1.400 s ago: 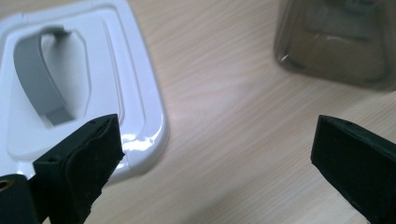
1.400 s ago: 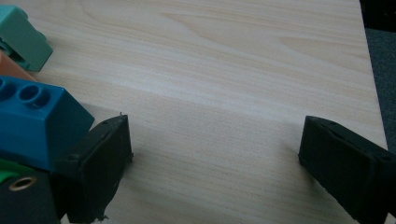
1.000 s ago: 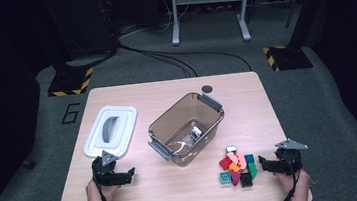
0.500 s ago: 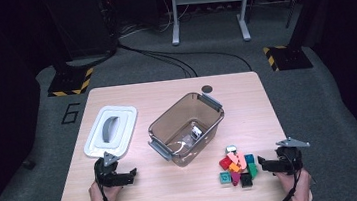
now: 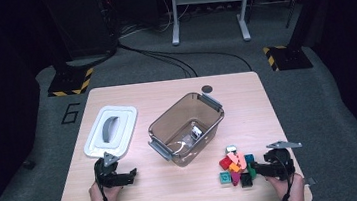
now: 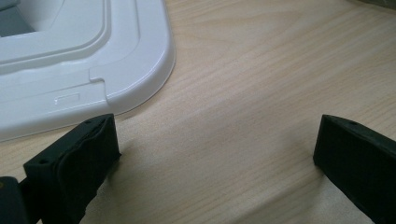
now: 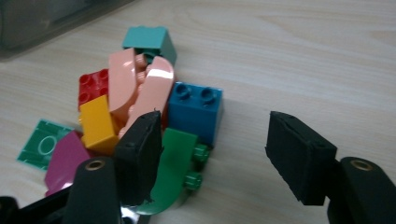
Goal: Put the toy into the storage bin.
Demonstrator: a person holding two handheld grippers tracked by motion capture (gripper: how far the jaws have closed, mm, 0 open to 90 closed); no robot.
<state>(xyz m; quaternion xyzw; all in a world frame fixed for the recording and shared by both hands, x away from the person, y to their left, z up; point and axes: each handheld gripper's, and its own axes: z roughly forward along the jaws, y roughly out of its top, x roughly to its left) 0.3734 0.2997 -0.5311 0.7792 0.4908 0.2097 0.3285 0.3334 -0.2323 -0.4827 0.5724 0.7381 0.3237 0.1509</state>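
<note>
A pile of coloured bricks (image 5: 235, 167) lies near the table's front right. My right gripper (image 5: 256, 168) is at its right edge. In the right gripper view its jaws (image 7: 215, 140) have just been closing, but they stand apart over bare table. A green curved brick (image 7: 173, 172) lies against the left jaw, and a blue brick (image 7: 195, 112) sits just beyond. Pink curved pieces (image 7: 140, 88), a red brick (image 7: 93, 86) and a yellow brick (image 7: 97, 123) are heaped further left. My left gripper (image 5: 129, 176) rests open at the front left, jaws (image 6: 215, 144) wide over bare wood.
A clear brown bin (image 5: 186, 125) stands in the middle of the table with a small pale object (image 5: 193, 136) inside. Its white lid (image 5: 111, 130) lies flat at the left, just beyond my left gripper, its rim (image 6: 79, 60) close to the left jaw.
My right gripper has edged slightly toward the brick pile. The left gripper, bin and lid have not moved.
</note>
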